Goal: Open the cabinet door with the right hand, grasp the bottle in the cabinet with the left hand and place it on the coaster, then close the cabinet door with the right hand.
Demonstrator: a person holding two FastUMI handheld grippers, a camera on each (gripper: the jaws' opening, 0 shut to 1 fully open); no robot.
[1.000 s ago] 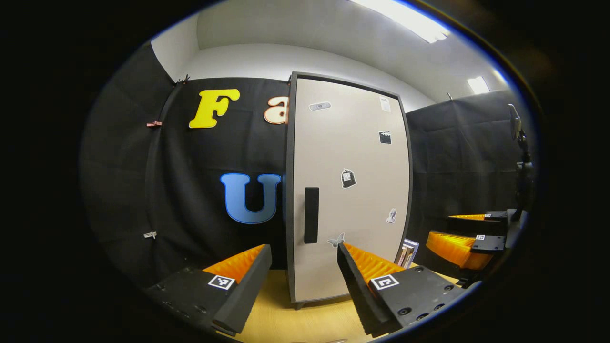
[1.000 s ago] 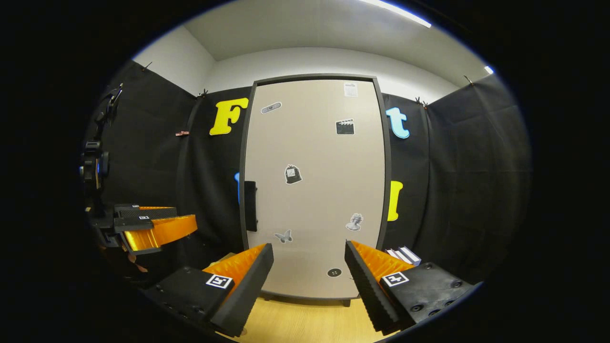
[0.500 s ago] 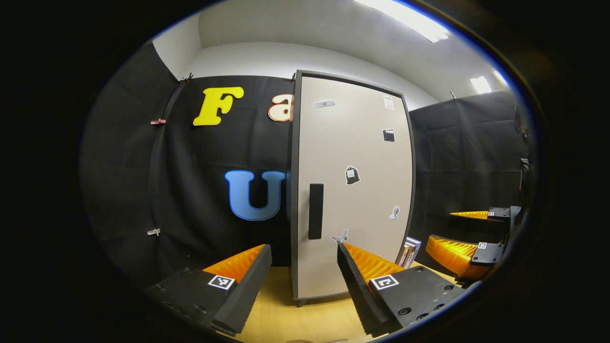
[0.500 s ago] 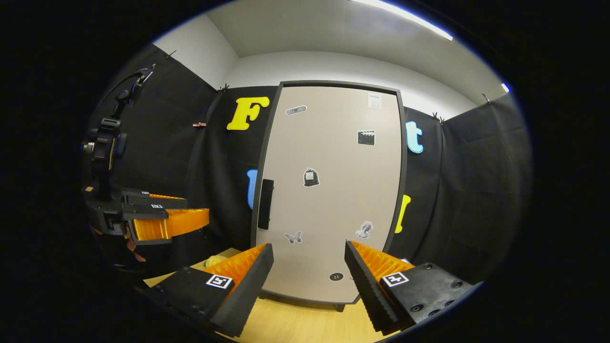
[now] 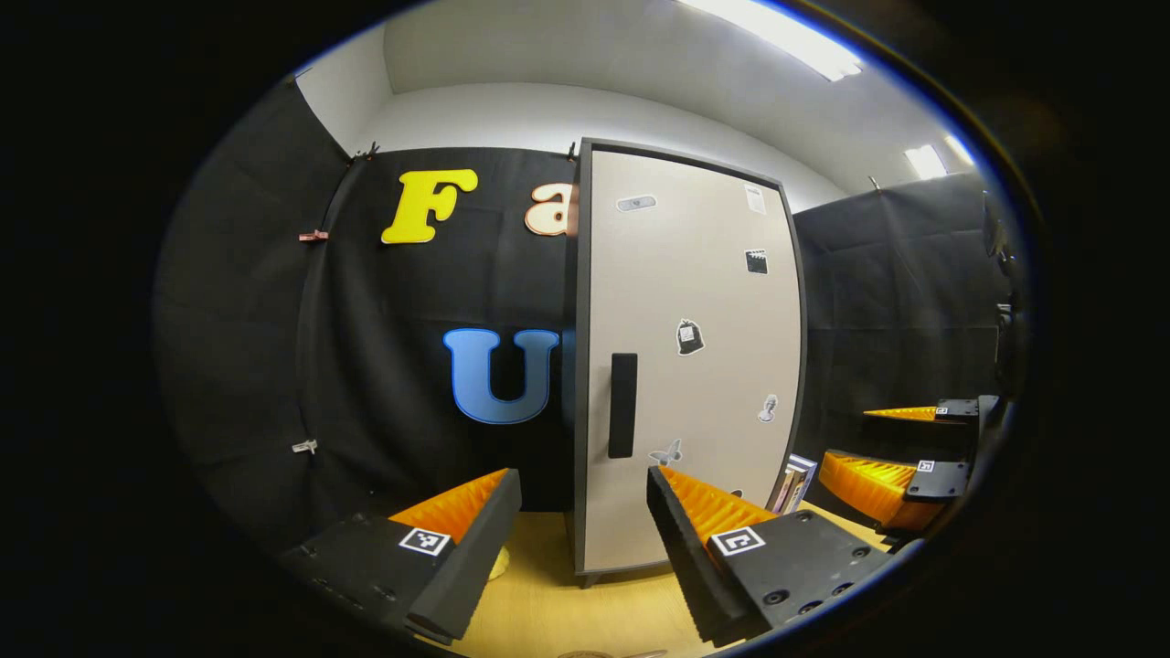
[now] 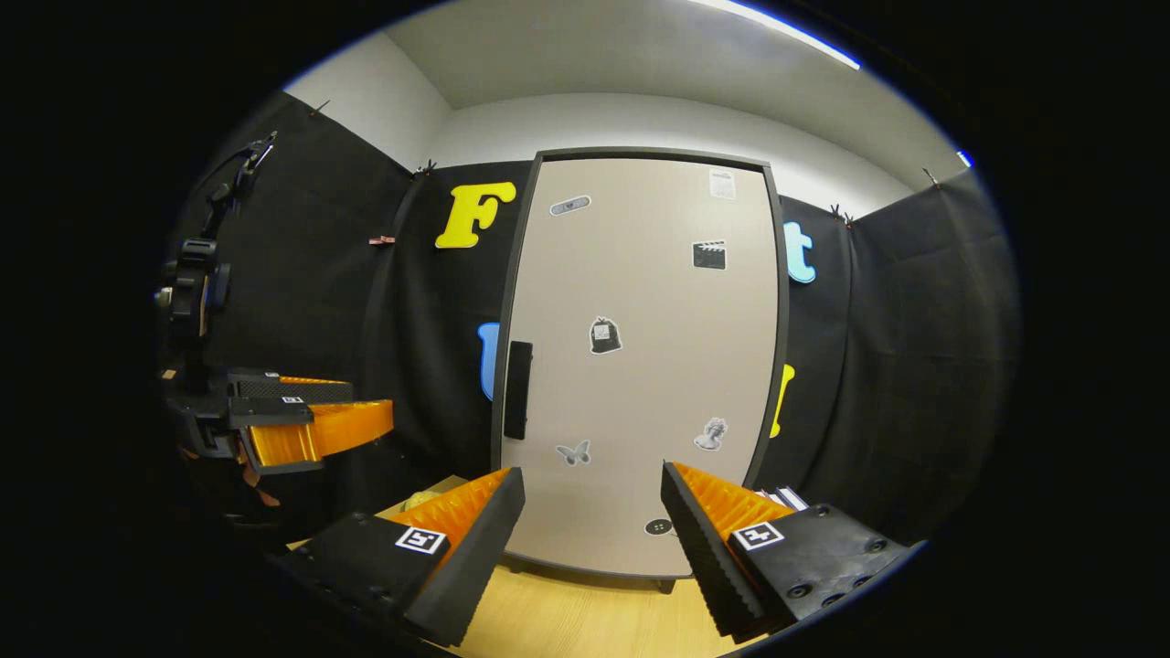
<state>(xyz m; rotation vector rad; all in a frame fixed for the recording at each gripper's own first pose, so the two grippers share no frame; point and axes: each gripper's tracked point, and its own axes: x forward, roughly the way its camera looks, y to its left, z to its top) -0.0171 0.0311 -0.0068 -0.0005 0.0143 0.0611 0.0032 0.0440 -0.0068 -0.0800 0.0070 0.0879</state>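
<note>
- A recording booth set up like a lab test cell, not a lived-in room: black cloth (image 6: 905, 347) hangs as walls on the left, far and right sides, pinned up with small clips (image 5: 313, 236).
- Above the cloth run plain white walls and a ceiling with strip lights (image 5: 777, 37).
- One tall pale cabinet (image 6: 640, 366) stands alone on a light wood tabletop (image 6: 585, 621) (its door carries scattered stickers).
- A camera mount on a stand (image 6: 196, 292) sits at the left.

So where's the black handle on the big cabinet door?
The handle sits on the left edge of the cabinet door about halfway up in the right gripper view, just above and left of the butterfly sticker.
</note>
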